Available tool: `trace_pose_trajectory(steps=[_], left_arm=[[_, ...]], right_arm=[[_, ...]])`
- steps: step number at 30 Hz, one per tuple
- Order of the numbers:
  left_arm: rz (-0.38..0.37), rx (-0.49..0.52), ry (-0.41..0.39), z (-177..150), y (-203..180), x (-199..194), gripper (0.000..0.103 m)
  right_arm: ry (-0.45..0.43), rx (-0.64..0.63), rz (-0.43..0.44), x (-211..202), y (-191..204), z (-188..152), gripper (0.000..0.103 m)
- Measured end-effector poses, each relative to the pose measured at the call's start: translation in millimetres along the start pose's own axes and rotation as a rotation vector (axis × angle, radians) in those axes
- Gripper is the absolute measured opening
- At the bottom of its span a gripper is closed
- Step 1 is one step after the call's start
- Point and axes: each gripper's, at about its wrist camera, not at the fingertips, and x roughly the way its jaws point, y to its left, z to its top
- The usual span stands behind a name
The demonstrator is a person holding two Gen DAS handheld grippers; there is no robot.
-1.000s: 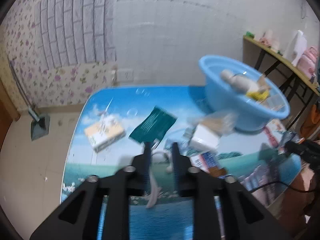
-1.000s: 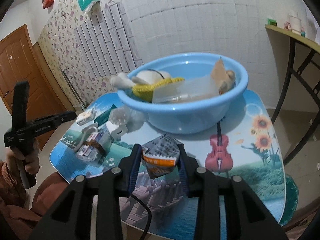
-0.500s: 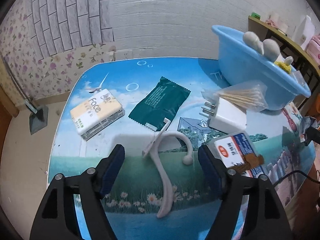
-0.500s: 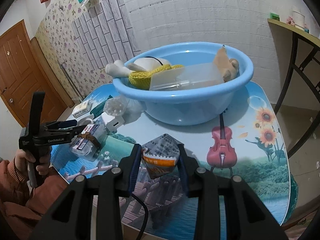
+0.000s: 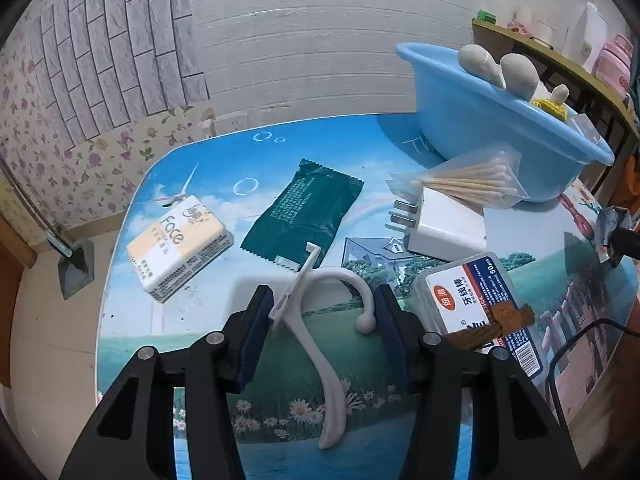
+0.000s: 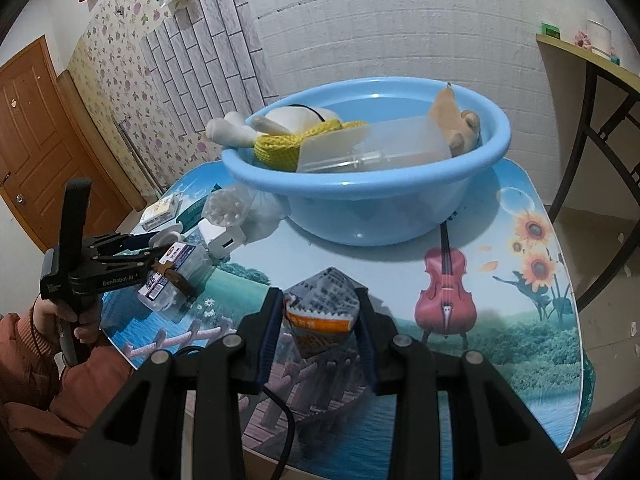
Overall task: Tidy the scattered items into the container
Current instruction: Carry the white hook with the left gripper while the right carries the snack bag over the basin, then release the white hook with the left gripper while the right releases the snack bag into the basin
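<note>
Now: white plastic hook (image 5: 320, 320) lies on table (image 5: 280, 148), between closing left gripper (image 5: 322, 312) jaws, unpinched | light, stiff, thin; grip mid-shank | right gripper (image 6: 320, 312) pinches crinkly packet (image 6: 320, 308).

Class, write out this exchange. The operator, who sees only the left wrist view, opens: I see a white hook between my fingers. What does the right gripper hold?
Observer: The right gripper is shut on a crumpled snack packet, on the near side of the blue basin.
Operator: What fills the basin?
Observer: A clear plastic box lies across it; the far inner wall is bare.
Operator: Anything else inside?
Observer: A brown plush toy leans at the box's right end.
</note>
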Motion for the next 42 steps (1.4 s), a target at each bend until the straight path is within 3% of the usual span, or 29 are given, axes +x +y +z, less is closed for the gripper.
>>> trace_pose_trajectory(steps=[11, 22, 27, 42], left_arm=[[-0.015, -0.018, -0.147, 23.2, -2.5, -54.1, 0.051], [-0.133, 0.01, -0.275, 84.4, -30.0, -90.8, 0.051], [-0.169, 0.037, -0.276, 106.4, -54.2, -85.9, 0.051], [-0.196, 0.14, -0.198, 149.9, -120.5, -35.9, 0.051]], right_arm=[[-0.07, -0.014, 0.004, -23.5, 3.7, 12.8, 0.034], [-0.186, -0.033, 0.013, -49.3, 10.2, 45.1, 0.034], [-0.233, -0.015, 0.003, -52.9, 2.8, 60.1, 0.034], [-0.222, 0.044, -0.013, -22.8, -47.8, 87.0, 0.034]])
